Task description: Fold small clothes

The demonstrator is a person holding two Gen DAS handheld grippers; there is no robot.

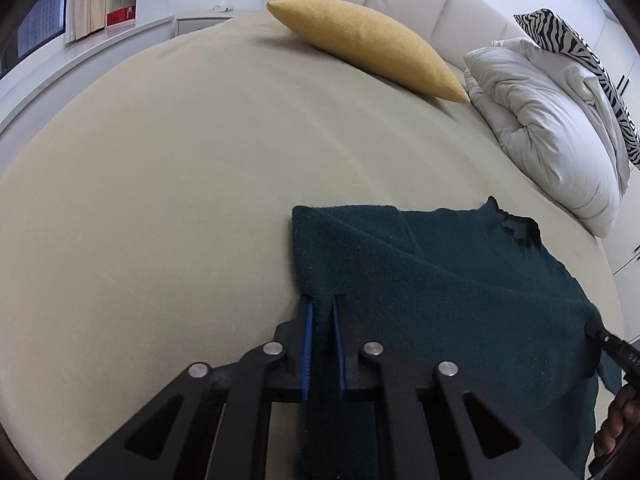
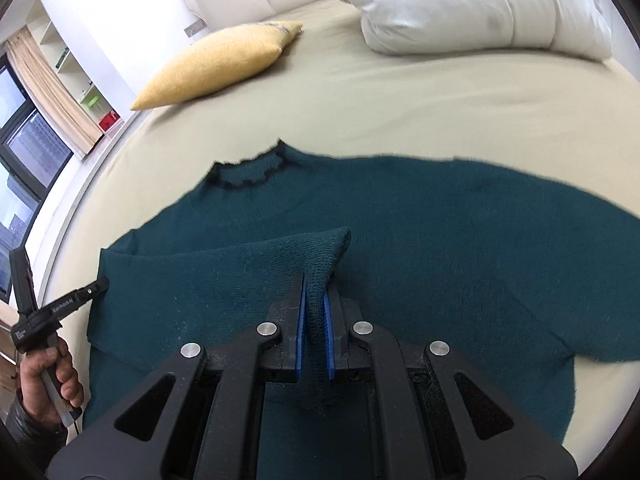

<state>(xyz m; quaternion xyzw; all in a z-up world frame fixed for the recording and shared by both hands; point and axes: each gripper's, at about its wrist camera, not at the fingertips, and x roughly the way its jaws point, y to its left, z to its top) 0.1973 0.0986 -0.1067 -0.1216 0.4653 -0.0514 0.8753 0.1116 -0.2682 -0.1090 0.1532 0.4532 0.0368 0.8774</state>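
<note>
A beige bed (image 1: 180, 200) fills both views, and a dark green sweater (image 2: 400, 220) lies spread on it. The left gripper (image 1: 321, 304) is clamped on the sweater's side edge. The right gripper (image 2: 315, 286) is pinched on a sleeve cuff folded over the body. Beyond lie a yellow pillow (image 1: 368, 46) and a white duvet (image 1: 552, 128) by the headboard.

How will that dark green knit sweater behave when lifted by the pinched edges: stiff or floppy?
Probably floppy: the dark green knit sweater drapes in soft folds where the right gripper pinches it. The fuzzy knit likely grips the blue pads of the left gripper rather than slipping. Expect sagging between the two grips.
</note>
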